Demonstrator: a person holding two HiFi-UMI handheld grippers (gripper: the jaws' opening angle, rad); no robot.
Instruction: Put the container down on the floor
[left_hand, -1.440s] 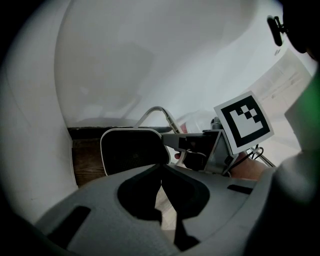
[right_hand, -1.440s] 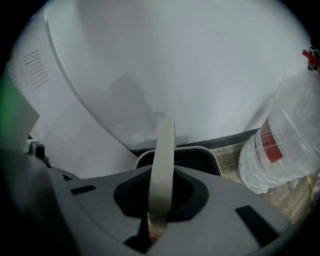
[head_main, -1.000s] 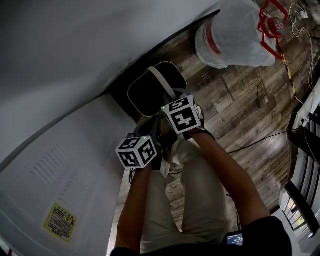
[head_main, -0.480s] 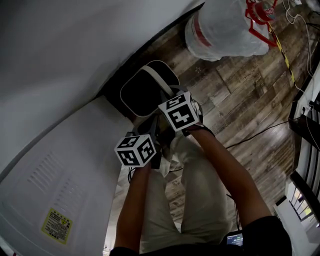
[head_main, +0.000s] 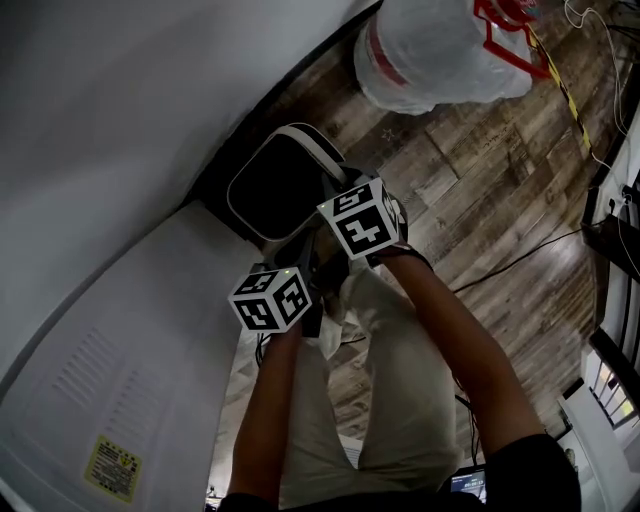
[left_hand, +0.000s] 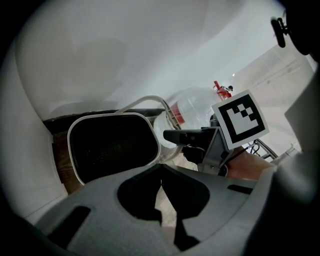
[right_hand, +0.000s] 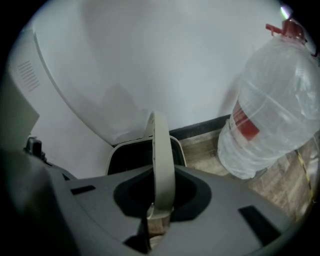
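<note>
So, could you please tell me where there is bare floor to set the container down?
Bare wood floor lies open between the water bottle and the cable, right of the container. It is crowded in the corner: the container, its handle in the right tongs, is close against the baseboard and the white cabinet.

- container: plastic; dark matt interior, smooth white rim.
- handle: cream plastic band, smooth, slight sheen.
- water bottle: clear plastic, glossy, ribbed and dented.
- floor: wood-grain planks, satin finish, visible knots and streaks.
- wall: white, smooth, matt.
- right gripper: grey matt plastic shell.
</note>
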